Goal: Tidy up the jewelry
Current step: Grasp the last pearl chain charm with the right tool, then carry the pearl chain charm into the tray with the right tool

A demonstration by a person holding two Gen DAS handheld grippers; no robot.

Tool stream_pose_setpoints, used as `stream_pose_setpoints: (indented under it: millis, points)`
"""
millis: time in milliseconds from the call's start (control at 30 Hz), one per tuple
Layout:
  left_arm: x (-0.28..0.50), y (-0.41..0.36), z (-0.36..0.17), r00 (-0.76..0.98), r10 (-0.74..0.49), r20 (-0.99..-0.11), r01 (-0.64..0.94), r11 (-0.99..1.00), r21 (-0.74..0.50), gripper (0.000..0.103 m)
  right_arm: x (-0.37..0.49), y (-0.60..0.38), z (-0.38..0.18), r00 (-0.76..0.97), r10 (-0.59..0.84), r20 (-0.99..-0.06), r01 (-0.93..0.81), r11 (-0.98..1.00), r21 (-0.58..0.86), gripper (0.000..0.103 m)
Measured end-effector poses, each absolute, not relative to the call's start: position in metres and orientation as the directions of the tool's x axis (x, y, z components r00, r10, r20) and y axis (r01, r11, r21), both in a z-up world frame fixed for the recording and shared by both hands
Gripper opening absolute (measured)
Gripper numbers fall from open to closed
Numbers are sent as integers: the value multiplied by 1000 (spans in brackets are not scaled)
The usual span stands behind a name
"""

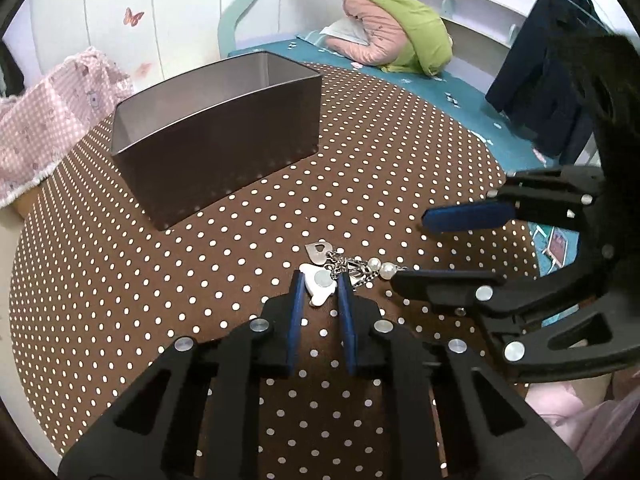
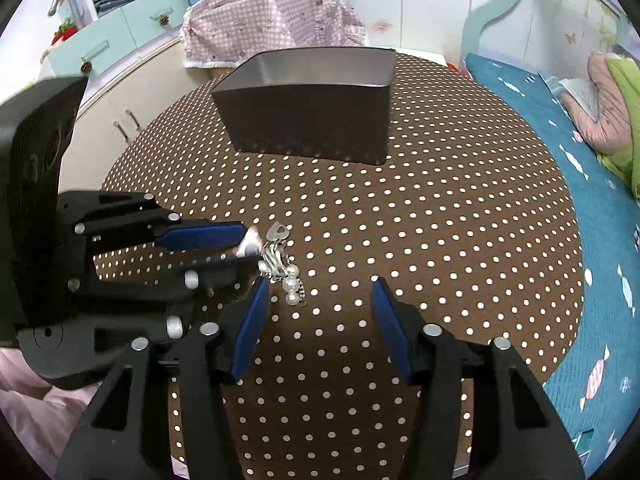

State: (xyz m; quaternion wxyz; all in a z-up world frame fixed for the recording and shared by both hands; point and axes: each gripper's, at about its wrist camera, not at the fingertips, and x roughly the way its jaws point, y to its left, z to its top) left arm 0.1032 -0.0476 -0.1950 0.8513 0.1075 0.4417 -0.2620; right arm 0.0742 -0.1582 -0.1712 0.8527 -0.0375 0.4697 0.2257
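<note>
A small pile of jewelry (image 1: pixel 352 266) lies on the round brown polka-dot table (image 1: pixel 160 300): a white charm (image 1: pixel 320 284), a silver heart pendant (image 1: pixel 318 251), a chain and pearls (image 1: pixel 380 267). My left gripper (image 1: pixel 319 280) has its jaws narrowly apart around the white charm. My right gripper (image 2: pixel 316 288) is open and empty, its left finger (image 2: pixel 256 300) right beside the pearls (image 2: pixel 291 288). The left gripper (image 2: pixel 240 246) also shows in the right wrist view at the jewelry (image 2: pixel 276 258). An open grey metal box (image 1: pixel 216 136) stands farther back on the table.
A bed with a teal sheet (image 1: pixel 400 76) and folded pink and green bedding (image 1: pixel 396 32) lies beyond the table. A pink checked cloth (image 2: pixel 276 24) covers something behind the box (image 2: pixel 312 100). Dark clothes (image 1: pixel 548 72) hang at the right.
</note>
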Motion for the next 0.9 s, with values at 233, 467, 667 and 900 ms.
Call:
stream_pose_setpoints:
  millis: [233,467,667,900]
  points:
    - [97,-22,-184,503,-358,-786,491,867,-80,17,76,-144,-174,446,345,-826,-465,878,115,30]
    - [94,-4,-179,518,-355,-778,448,888,-107,17,78,-126,-173,454,334,-826,-505,860,71,28]
    - [94,8,-189,499,-338,-798,418,901,-120,17,80,-103,-173,428,360,-829,-603,797,34,23]
    - [91,10,-194,501,-338,-797,399,907,-135,17,88,-103,-171,397,387,-832,-603,794,82,7]
